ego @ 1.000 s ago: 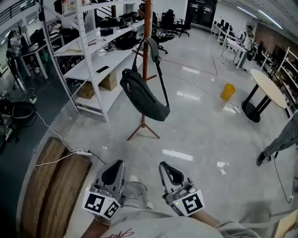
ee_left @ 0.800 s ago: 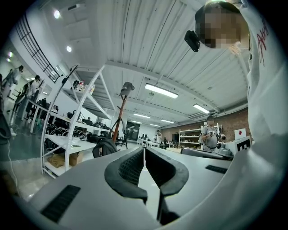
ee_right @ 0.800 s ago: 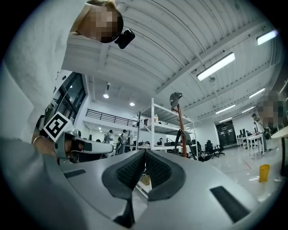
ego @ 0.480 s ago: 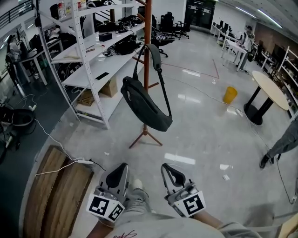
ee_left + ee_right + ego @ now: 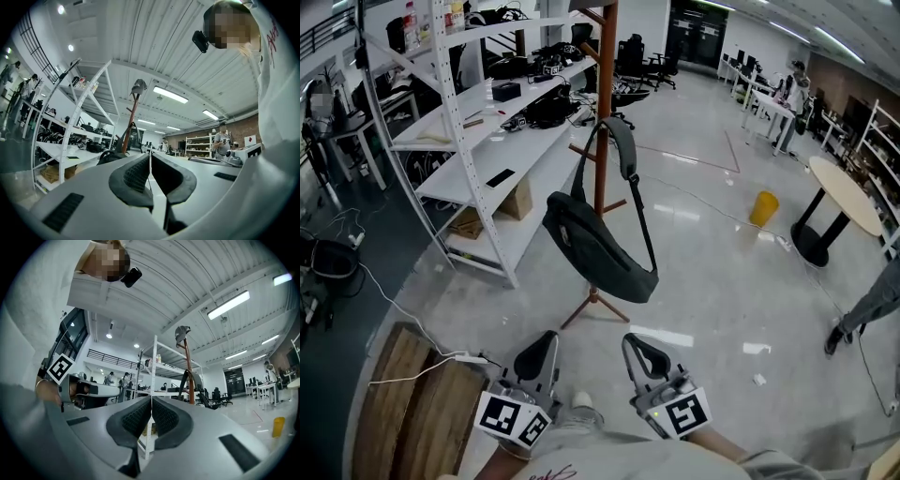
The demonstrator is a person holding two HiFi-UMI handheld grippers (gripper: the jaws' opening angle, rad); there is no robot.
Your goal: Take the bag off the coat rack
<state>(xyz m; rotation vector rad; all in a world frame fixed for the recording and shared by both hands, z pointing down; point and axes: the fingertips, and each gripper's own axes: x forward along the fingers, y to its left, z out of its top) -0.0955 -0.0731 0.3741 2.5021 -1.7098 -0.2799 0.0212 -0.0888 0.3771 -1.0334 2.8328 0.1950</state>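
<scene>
A black sling bag (image 5: 600,248) hangs by its strap from a peg of the brown wooden coat rack (image 5: 605,103) in the middle of the head view. The bag and rack also show small in the left gripper view, bag (image 5: 111,156) and rack (image 5: 132,119), and in the right gripper view the rack (image 5: 187,366) stands with the bag strap (image 5: 193,380) on it. My left gripper (image 5: 536,349) and right gripper (image 5: 643,349) are held low near my body, well short of the rack. Both are shut with nothing between the pads.
White metal shelving (image 5: 478,122) loaded with gear stands left of the rack. A wooden board (image 5: 403,403) and a white cable (image 5: 412,361) lie on the floor at lower left. A yellow bin (image 5: 763,208), a round table (image 5: 844,197) and a person's leg (image 5: 862,309) are at right.
The rack and bag have grown nearer and shifted slightly right in the head view as I step forward. Both grippers keep the same low position, shut.
</scene>
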